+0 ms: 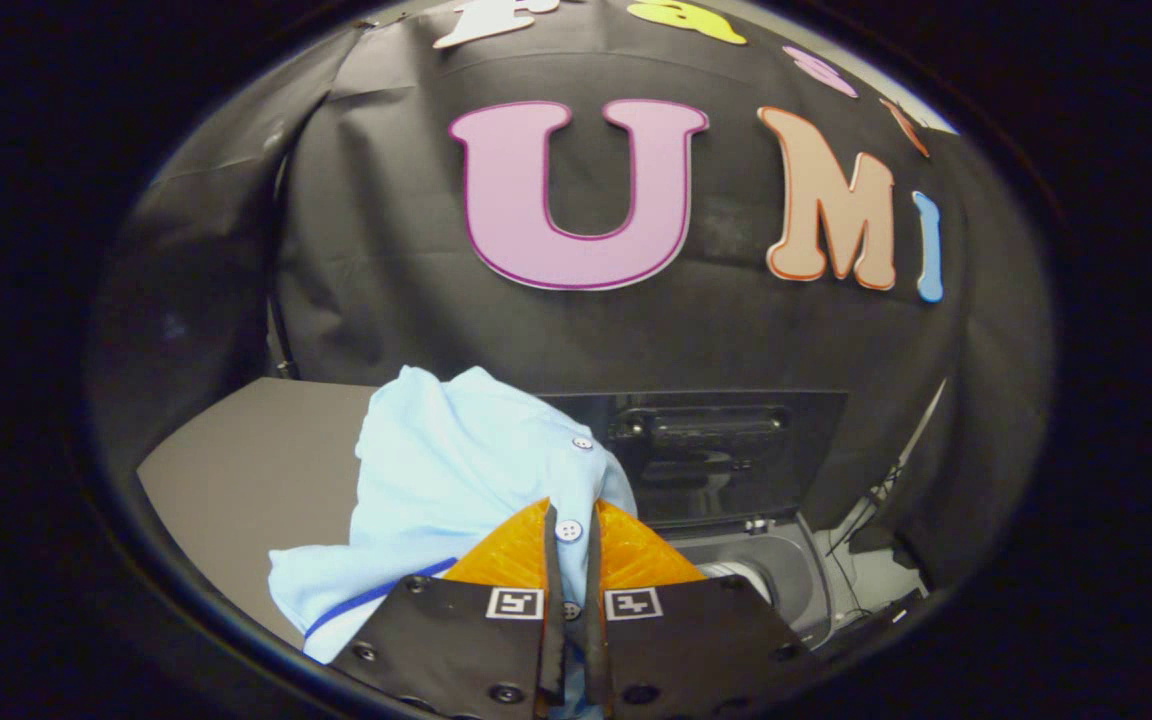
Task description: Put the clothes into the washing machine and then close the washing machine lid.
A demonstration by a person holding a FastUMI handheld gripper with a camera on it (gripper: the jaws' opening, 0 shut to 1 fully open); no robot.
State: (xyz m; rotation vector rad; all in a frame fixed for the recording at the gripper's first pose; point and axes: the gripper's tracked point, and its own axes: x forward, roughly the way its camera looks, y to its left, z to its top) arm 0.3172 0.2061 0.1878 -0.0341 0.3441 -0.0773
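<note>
The gripper (573, 545) has its two fingers squeezed close together on a light blue shirt (446, 480). A thin fold of the shirt, with a small white button (568, 530) on it, sits pinched in the narrow gap between them. Both fingers press on the cloth, so the shirt is held tight.

The shirt puffs up ahead of the fingers and hangs down toward 8 o'clock from them. It has a thin dark blue stripe (381, 595) near its low edge. Another small button (582, 442) shows higher up on the cloth, at about 12 o'clock from the fingertips.

Under the shirt, out toward 10 o'clock, is a flat grey table (246, 460).

The washing machine (786, 575) is at about 3 o'clock from the fingers, close by. Its dark lid (726, 450) stands up and open behind it, at about 1 o'clock. The shirt is not inside the machine yet; it is up in the air beside the opening.
</note>
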